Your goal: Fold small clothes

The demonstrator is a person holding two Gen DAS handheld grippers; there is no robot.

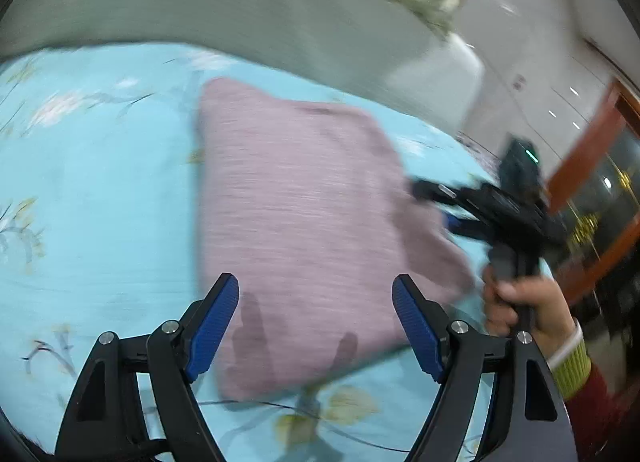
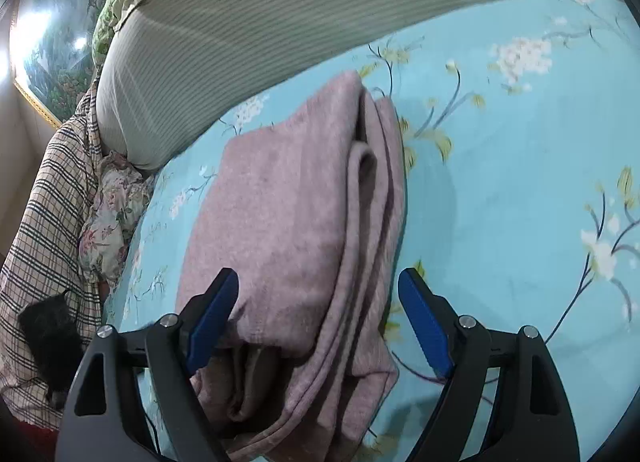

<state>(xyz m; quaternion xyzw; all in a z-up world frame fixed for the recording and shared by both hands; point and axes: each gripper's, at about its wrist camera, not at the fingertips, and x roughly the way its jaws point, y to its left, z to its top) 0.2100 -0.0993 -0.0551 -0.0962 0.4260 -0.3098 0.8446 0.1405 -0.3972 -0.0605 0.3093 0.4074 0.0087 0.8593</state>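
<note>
A folded pink knit garment [image 1: 304,222] lies on the light blue floral bedsheet [image 1: 100,190]. My left gripper [image 1: 316,302] is open and empty, just above the garment's near edge. In the left wrist view my right gripper [image 1: 448,210] sits at the garment's right edge, held by a hand [image 1: 520,306]. In the right wrist view the garment [image 2: 288,230] shows stacked folded layers, and my right gripper [image 2: 318,302] is open over its near end, holding nothing.
A grey striped pillow or cover [image 2: 240,34] lies along the far side of the bed. A plaid cloth [image 2: 48,198] and a floral cloth [image 2: 112,214] are bunched at the left. A black object [image 2: 50,334] rests on the plaid cloth.
</note>
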